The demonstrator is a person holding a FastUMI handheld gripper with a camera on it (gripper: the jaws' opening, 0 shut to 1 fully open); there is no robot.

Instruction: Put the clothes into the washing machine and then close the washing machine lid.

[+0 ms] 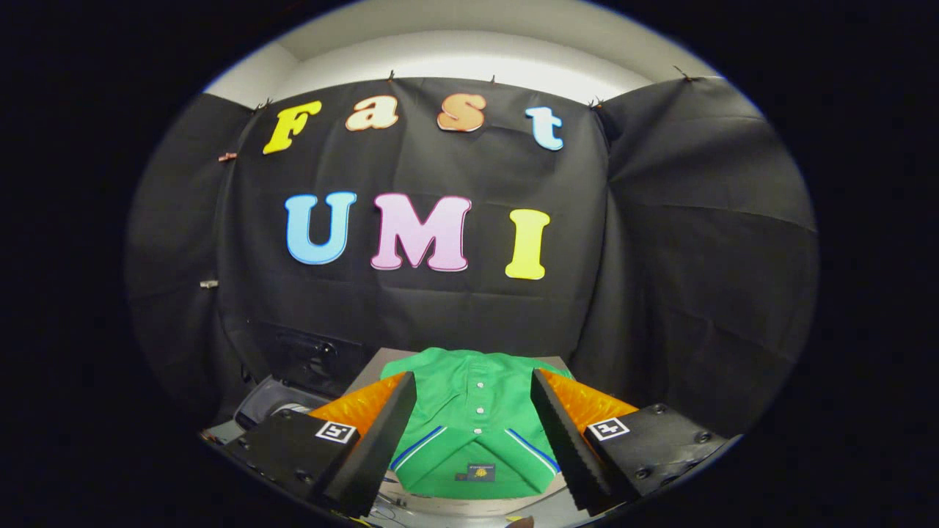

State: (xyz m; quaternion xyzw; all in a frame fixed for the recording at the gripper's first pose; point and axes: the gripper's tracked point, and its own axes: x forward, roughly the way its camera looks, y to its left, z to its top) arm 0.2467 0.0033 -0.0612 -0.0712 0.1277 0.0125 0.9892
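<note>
One green shirt [469,418] lies flat on the bench [367,381], reaching its far edge. The gripper [473,411] is wide apart, with its fingers on both sides of the shirt and not pressing it.

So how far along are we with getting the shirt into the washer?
Nothing looks done yet. The green shirt lies folded flat on the table, collar toward the camera. In hand: the hand-held gripper is open, its fingers straddling the shirt without pressing on it. Left: grasp the shirt, drop it into the dark machine beyond the left finger, then close the lid, whose state I can't tell.
</note>
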